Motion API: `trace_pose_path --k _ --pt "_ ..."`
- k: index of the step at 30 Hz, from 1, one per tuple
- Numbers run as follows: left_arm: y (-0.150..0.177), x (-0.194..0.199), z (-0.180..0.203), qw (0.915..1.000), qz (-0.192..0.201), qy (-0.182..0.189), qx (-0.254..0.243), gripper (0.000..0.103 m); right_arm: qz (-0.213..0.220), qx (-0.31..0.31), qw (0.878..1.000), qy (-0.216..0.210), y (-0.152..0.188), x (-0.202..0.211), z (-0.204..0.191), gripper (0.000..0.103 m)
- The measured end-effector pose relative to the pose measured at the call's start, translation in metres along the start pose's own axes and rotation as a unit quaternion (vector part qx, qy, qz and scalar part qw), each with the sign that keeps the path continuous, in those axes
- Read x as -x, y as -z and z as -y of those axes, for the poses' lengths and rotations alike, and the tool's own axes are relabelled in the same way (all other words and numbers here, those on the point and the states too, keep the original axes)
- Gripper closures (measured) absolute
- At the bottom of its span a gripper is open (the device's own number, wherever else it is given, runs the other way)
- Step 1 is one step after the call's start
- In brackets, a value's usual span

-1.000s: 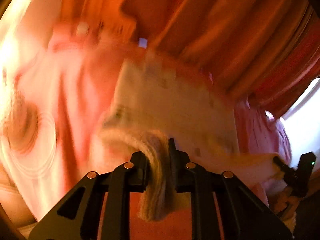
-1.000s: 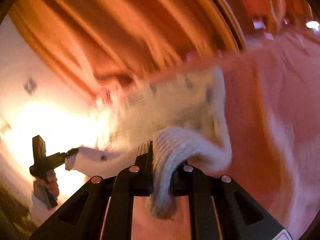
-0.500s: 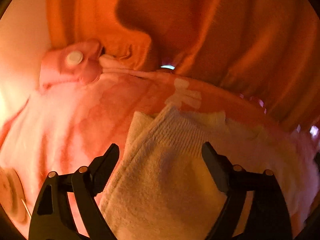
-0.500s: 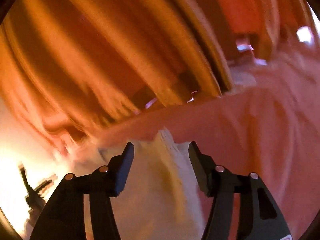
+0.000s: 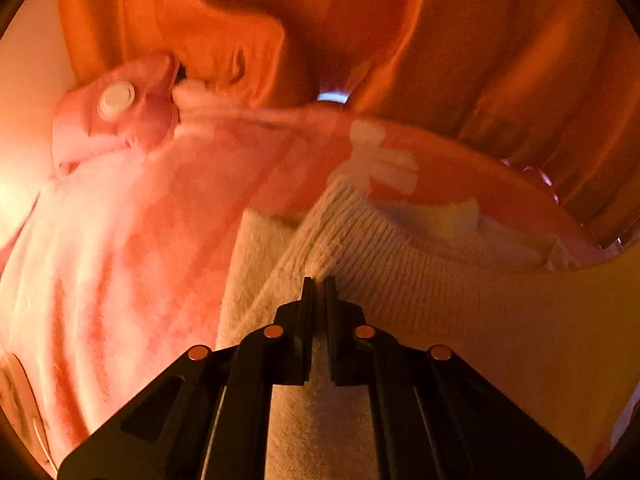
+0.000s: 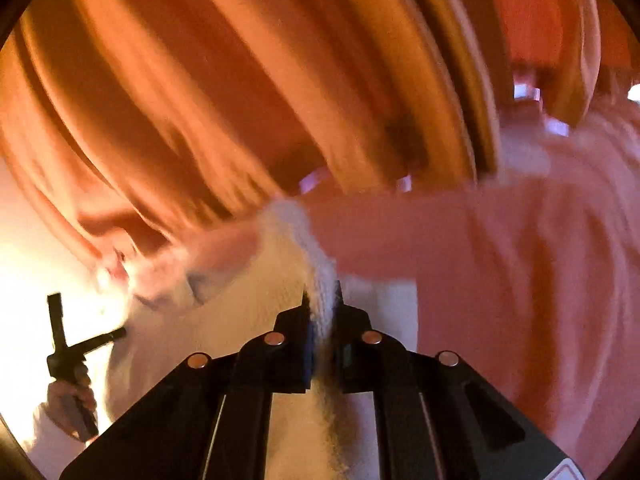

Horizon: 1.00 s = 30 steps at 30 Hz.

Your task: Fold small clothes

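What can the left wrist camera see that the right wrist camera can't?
Only the left wrist view shows a pink pillow with a white button, and the left gripper up close, shut on the cream knit garment.

Only the right wrist view shows the right gripper pinching that garment, and the person's hand holding the left gripper far off.

Both show the garment, the pink blanket under it and the orange curtain behind.

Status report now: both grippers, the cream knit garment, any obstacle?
Left gripper shut on cream knit garment. Right gripper shut on its other edge. Garment on pink blanket. No obstacle seen.
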<state>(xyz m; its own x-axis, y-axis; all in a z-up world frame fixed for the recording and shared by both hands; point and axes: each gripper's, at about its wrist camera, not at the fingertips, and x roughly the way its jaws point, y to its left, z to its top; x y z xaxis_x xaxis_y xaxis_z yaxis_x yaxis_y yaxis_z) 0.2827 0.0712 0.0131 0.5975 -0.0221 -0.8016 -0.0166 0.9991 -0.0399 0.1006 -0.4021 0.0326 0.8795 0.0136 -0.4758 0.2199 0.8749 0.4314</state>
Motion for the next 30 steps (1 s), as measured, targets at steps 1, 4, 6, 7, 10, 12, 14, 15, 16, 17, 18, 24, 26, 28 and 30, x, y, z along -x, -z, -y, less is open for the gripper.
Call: trace_pose_path --k 1,4,6,7,10,12,14,15,16,17,18,24,26,28,30 --pt "0.000 -0.005 0.001 1.0000 -0.002 -0.005 -0.003 0.099 -0.003 0.003 1.000 0.018 0.001 -0.004 0.005 0.096" --pt "0.003 -0.024 -0.006 0.9996 -0.023 -0.006 0.016 0.099 -0.075 -0.006 0.994 0.077 0.020 -0.043 0.027 0.096" --pt "0.002 -0.016 -0.010 0.9995 -0.007 0.007 0.030 0.099 -0.071 -0.025 0.995 0.059 0.020 -0.038 0.026 0.096" --pt "0.001 -0.011 -0.011 0.9994 0.000 0.008 0.032 0.099 -0.048 -0.019 0.998 0.045 0.013 -0.028 0.019 0.096" --pt "-0.002 -0.021 -0.017 0.9991 -0.011 0.004 0.040 0.099 -0.033 -0.005 0.998 0.053 0.008 -0.027 0.016 0.096" --pt "0.003 -0.040 -0.013 0.9992 -0.029 -0.010 0.024 0.099 -0.093 -0.015 0.993 0.074 0.025 -0.058 0.031 0.094" --pt "0.006 -0.032 -0.010 0.9998 -0.012 -0.013 0.013 0.096 -0.099 -0.039 0.992 0.071 0.033 -0.059 0.038 0.089" --pt "0.008 -0.021 -0.012 0.9998 -0.007 0.003 0.020 0.095 -0.090 -0.042 0.993 0.066 0.028 -0.046 0.034 0.084" --pt "0.011 -0.011 -0.015 0.9994 -0.005 0.018 0.030 0.095 -0.075 -0.039 0.994 0.064 0.025 -0.032 0.030 0.083" --pt "0.015 0.001 -0.018 0.9988 -0.002 0.030 0.038 0.094 -0.056 -0.031 0.996 0.065 0.024 -0.011 0.024 0.071" --pt "0.021 0.014 -0.022 0.9983 0.001 0.037 0.044 0.085 -0.049 -0.026 0.996 0.070 0.027 0.009 0.019 0.052" --pt "0.096 0.072 -0.042 0.9980 -0.022 0.032 0.050 0.037 -0.102 -0.090 0.989 0.056 0.112 0.072 0.024 0.038" --pt "0.119 0.068 -0.048 0.9939 -0.053 0.054 0.080 0.037 -0.144 -0.128 0.980 0.038 0.139 0.065 0.029 0.038" --pt "0.128 0.061 -0.048 0.9897 -0.066 0.068 0.107 0.037 -0.167 -0.165 0.972 0.004 0.154 0.053 0.031 0.037" --pt "0.126 0.057 -0.045 0.9890 -0.053 0.061 0.124 0.037 -0.152 -0.164 0.975 -0.004 0.150 0.051 0.025 0.037"
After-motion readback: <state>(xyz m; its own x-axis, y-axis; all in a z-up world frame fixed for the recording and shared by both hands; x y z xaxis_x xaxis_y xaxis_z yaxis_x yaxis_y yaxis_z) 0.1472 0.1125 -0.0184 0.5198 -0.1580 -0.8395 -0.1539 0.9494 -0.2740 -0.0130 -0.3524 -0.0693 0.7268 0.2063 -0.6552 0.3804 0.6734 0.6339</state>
